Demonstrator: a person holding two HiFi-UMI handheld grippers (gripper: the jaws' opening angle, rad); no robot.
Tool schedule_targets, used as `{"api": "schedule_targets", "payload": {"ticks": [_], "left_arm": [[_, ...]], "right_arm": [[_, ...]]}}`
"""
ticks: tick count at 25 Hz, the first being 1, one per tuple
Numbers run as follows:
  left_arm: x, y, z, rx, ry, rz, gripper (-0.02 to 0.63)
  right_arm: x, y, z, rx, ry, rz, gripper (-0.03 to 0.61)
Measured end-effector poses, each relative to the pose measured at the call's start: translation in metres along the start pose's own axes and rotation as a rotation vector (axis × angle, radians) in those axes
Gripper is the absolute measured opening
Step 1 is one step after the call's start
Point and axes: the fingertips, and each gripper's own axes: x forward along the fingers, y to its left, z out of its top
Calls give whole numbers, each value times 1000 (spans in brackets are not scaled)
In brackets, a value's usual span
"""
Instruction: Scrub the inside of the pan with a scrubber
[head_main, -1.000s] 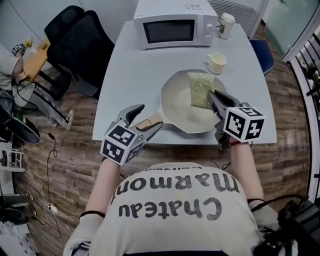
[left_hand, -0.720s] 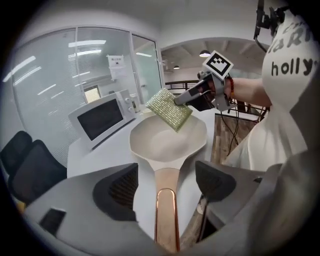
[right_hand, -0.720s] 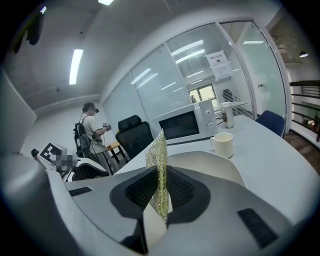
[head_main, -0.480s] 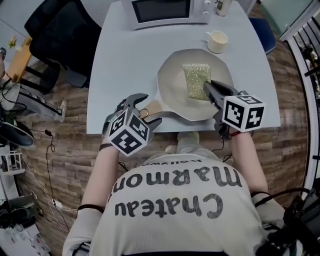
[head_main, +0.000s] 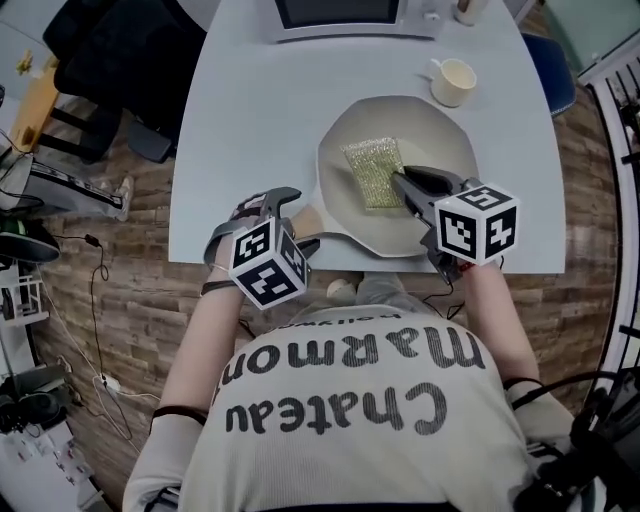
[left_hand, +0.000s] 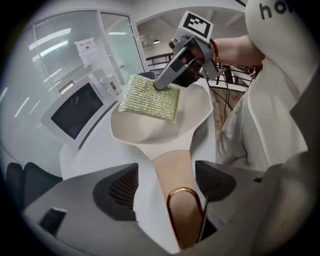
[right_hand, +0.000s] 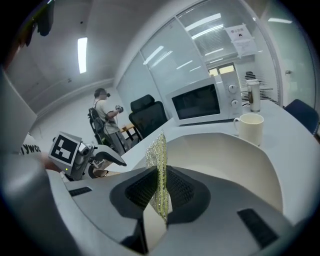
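A cream pan (head_main: 440, 150) lies near the table's front edge, its tan handle (head_main: 308, 215) pointing lower left. My right gripper (head_main: 402, 182) is shut on a yellow-green scrubber (head_main: 370, 170) and holds it over the inside of the pan; in the right gripper view the scrubber (right_hand: 160, 155) stands edge-on between the pads. My left gripper (left_hand: 165, 185) straddles the handle (left_hand: 175, 170) and its copper loop. Its jaws have just been opening and stand wide, and the pads (left_hand: 117, 192) do not press on the handle.
On the grey table (head_main: 260, 110) a microwave (head_main: 350, 15) stands at the back and a cream cup (head_main: 452, 82) just behind the pan. A black chair (head_main: 110, 60) is at the left, a blue chair (head_main: 555, 60) at the right. The pan handle overhangs the front edge.
Both grippers have come down. The left one has rolled and now sits over the pan handle. The right one has carried the scrubber lower and leftward inside the pan.
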Motion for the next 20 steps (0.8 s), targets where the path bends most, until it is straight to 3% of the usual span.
{"api": "schedule_targets", "payload": {"ticks": [5,8,10,15,20], "left_arm": [[17,4,-15,-4,70,-60,342],[19,-1,-9,-8,45,-122,330],[18,-4,-6,-22,23,-171,287],[15,-6,-5,-26,-9,-225,284],[17,-3,-7,16,-7,-232,281]], "right_arm": [[37,-4,2,31,37,99,54],[50,14,5,9,52,254,54],[60,27,1,-50,80,335,54],[87,20,-5,-133,110,304,54],[114,14,-6,-177,112,203,54]]}}
